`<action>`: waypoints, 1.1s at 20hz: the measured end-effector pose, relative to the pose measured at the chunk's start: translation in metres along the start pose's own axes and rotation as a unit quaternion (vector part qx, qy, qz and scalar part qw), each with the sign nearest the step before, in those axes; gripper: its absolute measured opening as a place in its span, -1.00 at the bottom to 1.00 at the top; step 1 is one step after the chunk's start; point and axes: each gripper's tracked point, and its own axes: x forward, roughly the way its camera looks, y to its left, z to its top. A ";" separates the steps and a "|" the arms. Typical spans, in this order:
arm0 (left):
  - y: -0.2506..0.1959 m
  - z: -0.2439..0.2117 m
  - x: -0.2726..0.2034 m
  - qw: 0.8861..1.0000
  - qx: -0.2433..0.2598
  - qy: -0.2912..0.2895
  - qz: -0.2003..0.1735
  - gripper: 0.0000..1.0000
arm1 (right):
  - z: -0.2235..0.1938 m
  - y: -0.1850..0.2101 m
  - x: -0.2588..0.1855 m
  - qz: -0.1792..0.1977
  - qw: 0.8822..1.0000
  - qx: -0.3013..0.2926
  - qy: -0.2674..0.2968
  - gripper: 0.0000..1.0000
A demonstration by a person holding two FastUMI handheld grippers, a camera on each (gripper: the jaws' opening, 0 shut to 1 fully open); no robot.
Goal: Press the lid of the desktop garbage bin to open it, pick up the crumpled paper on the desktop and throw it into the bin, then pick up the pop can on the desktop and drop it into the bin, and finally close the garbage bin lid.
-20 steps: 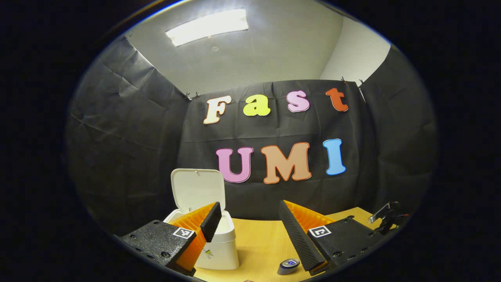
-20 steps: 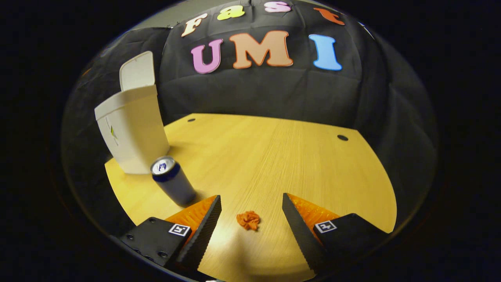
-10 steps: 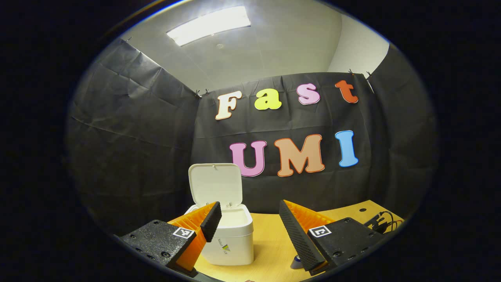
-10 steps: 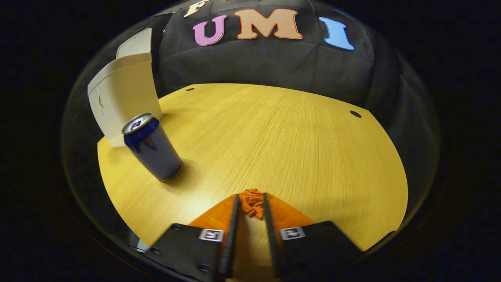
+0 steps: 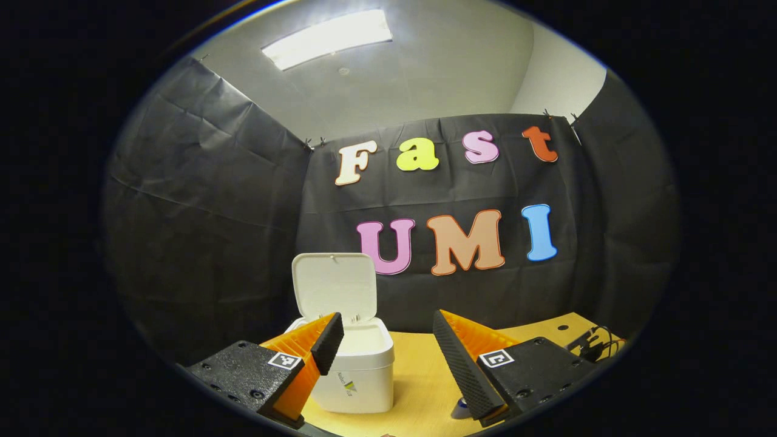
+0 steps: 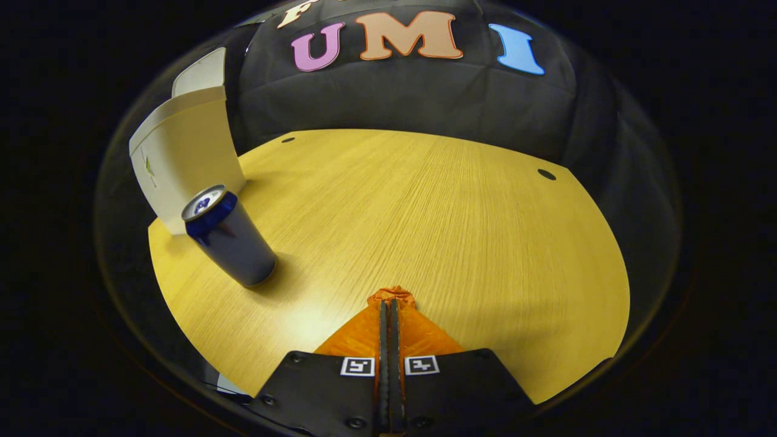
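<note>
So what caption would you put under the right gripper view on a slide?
Right gripper pinches the crumpled paper on the desktop; pop can and open garbage bin wait nearby.

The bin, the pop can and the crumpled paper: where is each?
bin (image 5: 364,376): left gripper view, front wall.
pop can (image 6: 234,243): right gripper view, its side.
crumpled paper (image 6: 391,295): right gripper view, visible top.

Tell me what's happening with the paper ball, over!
Right gripper shut on crumpled paper, down at the desktop. Left gripper open, idle. Bin lid up. Pop can stands beside bin, not blocking.
</note>
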 end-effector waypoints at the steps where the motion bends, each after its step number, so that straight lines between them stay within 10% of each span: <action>1: 0.001 0.001 0.001 1.000 -0.001 -0.001 -0.001 0.80 | 0.012 0.001 -0.006 0.002 1.000 -0.001 -0.014 -0.93; 22: 0.102 -0.030 -0.021 0.998 -0.012 0.030 0.058 0.81 | 0.259 0.184 -0.138 0.128 0.947 -0.088 -0.281 -0.96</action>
